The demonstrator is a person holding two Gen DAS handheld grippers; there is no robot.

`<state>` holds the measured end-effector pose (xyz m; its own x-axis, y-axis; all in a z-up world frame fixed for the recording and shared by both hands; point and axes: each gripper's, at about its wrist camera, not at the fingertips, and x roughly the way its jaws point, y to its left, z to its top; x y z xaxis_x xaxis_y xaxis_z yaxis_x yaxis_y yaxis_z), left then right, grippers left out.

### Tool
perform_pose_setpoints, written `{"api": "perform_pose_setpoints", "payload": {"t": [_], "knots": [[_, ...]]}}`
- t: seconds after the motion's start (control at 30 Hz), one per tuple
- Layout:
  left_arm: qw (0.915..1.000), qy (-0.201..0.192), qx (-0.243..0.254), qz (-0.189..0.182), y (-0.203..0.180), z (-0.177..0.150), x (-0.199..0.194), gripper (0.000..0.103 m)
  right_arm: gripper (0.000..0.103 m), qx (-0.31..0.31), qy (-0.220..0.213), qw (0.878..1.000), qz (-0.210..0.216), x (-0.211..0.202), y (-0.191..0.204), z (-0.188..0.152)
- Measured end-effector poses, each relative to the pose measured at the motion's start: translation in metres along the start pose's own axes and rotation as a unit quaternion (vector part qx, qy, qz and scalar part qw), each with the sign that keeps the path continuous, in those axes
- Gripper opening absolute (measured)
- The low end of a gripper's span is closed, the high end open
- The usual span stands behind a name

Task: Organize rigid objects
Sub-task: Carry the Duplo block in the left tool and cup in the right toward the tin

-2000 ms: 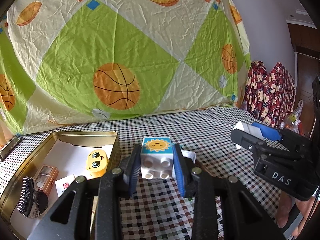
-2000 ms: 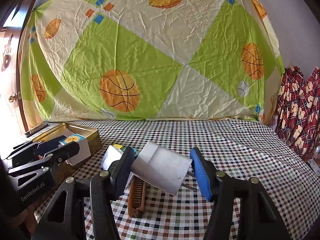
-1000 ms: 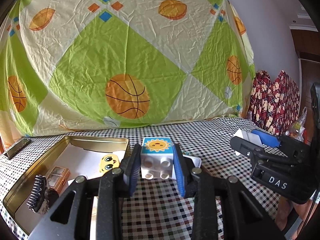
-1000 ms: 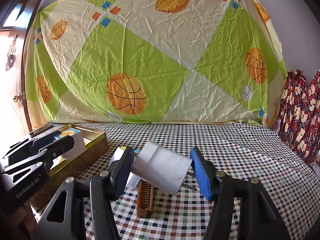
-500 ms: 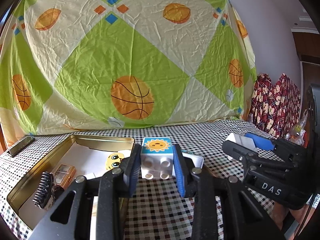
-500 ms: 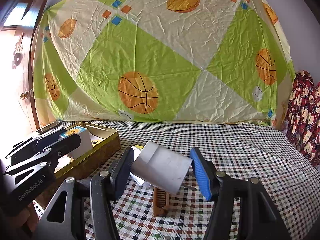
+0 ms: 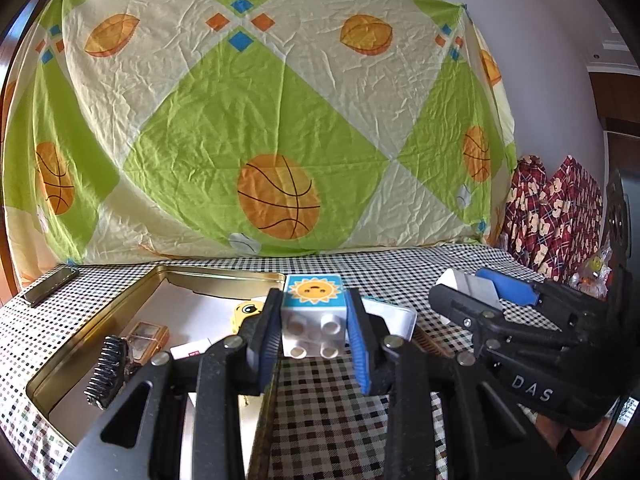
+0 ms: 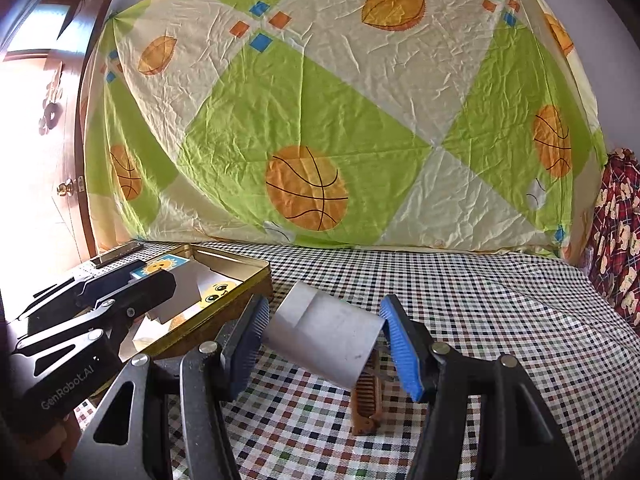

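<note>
Two hand-held black grippers with blue pads hang above a checkered tablecloth (image 8: 460,292), each carrying its own load. The left gripper (image 7: 314,326) is clenched on a white studded toy brick with a sun printed on a blue face (image 7: 313,318), its pads pressing both sides; the brick sits over the near right rim of a gold-coloured rectangular metal tin (image 7: 100,328). In the tin lie a yellow cartoon-face toy (image 7: 246,310), a black toothed hair clip (image 7: 106,368) at eight o'clock from the brick, and a small amber clear-lidded box (image 7: 146,338) beside it. The right gripper (image 8: 324,340) grasps a pale grey cylindrical plastic piece (image 8: 324,338), tilted, held between its pads at three o'clock from the tin. Under that piece, at six o'clock, a brown wooden comb (image 8: 366,404) lies flat on the cloth. A crumpled green-and-cream sheet printed with basketballs (image 8: 320,120) hangs behind the table.
</note>
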<state>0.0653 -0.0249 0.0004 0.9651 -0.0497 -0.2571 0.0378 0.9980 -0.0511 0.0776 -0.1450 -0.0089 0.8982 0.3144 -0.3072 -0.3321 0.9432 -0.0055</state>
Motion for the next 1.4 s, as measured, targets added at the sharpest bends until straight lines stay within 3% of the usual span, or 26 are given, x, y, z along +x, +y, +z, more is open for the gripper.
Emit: {"api": "perform_pose_setpoints", "payload": {"t": [1.4], "knots": [[0.9989, -0.028, -0.027, 0.025, 0.047, -0.002, -0.034, 0.030, 0.061, -0.029, -0.014, 0.998, 0.045, -0.003, 0.063, 0.001]]}}
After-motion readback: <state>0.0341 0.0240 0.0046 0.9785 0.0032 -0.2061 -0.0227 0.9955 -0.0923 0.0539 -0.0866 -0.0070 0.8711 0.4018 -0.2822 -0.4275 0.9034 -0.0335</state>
